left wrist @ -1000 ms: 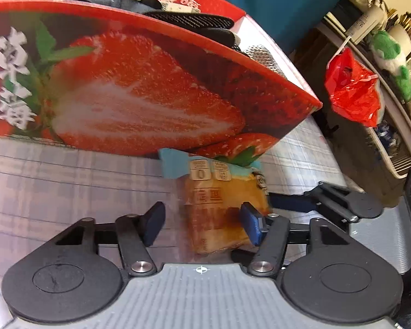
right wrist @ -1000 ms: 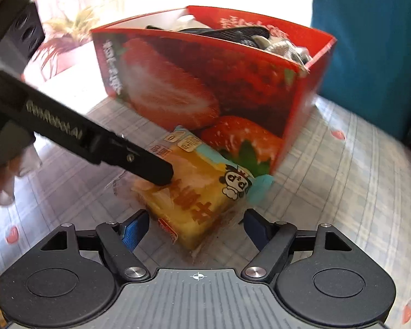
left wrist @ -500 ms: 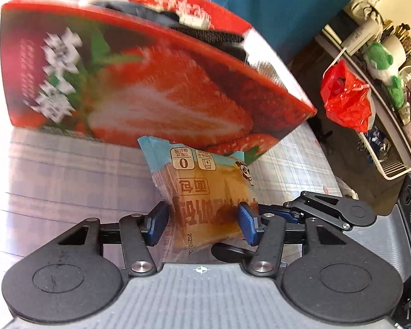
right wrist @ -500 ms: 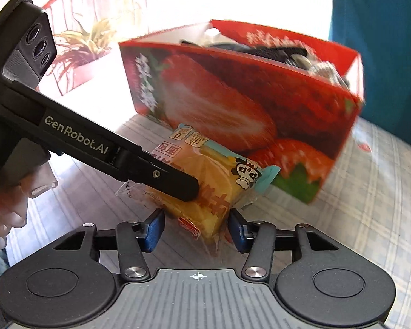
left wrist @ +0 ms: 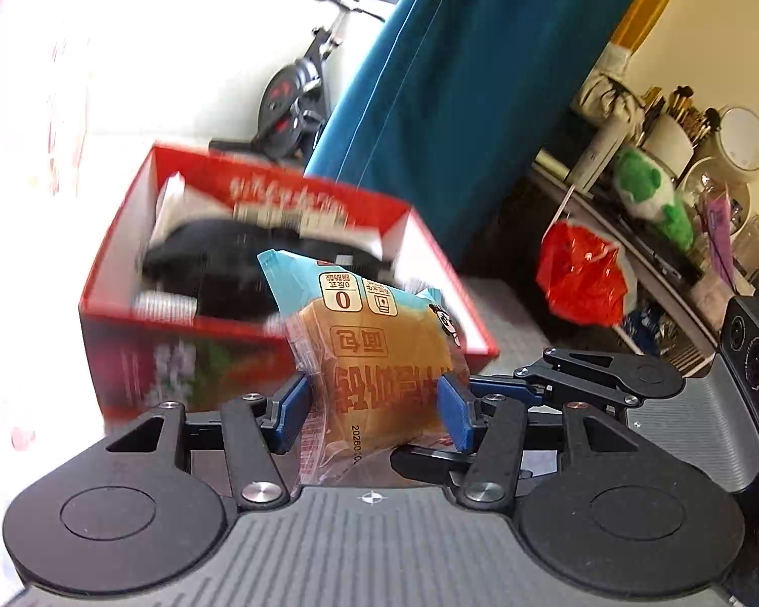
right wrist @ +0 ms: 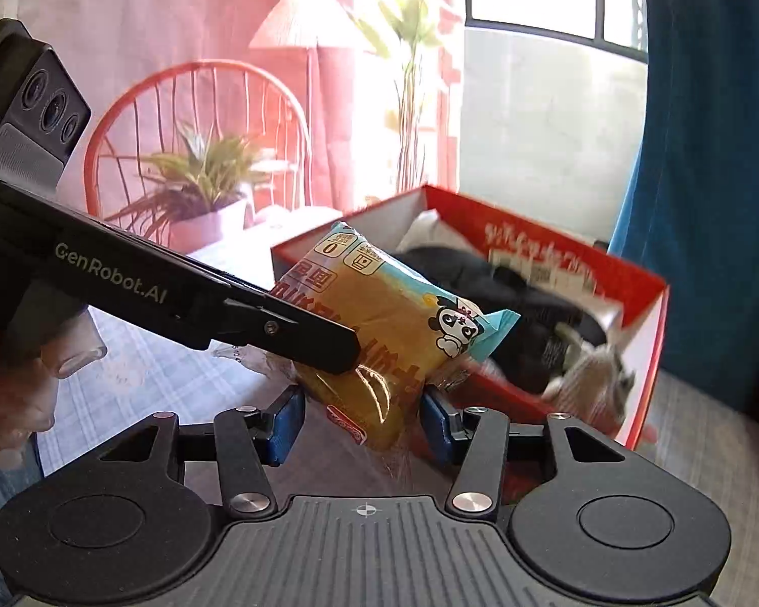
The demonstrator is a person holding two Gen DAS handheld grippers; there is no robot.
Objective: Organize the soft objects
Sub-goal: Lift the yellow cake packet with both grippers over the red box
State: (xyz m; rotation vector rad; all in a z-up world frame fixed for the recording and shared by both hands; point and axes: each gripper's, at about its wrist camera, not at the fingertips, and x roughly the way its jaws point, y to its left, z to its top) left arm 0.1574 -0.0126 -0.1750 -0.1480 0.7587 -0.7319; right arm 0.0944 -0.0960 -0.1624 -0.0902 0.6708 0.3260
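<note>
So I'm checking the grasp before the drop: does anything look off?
Yes: both the left gripper and the right gripper pinch one bread packet. It hangs tilted near the red box, its wrapper crumpled.

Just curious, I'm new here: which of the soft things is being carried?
The packaged bread, gripped by the left claw; the black cloth lies in the red box and the green plush sits on the shelf.

Red box (left wrist: pixel 187 354) opening lies unblocked above; black fabric (left wrist: pixel 212 273) (heaped inside) fills its floor.
</note>
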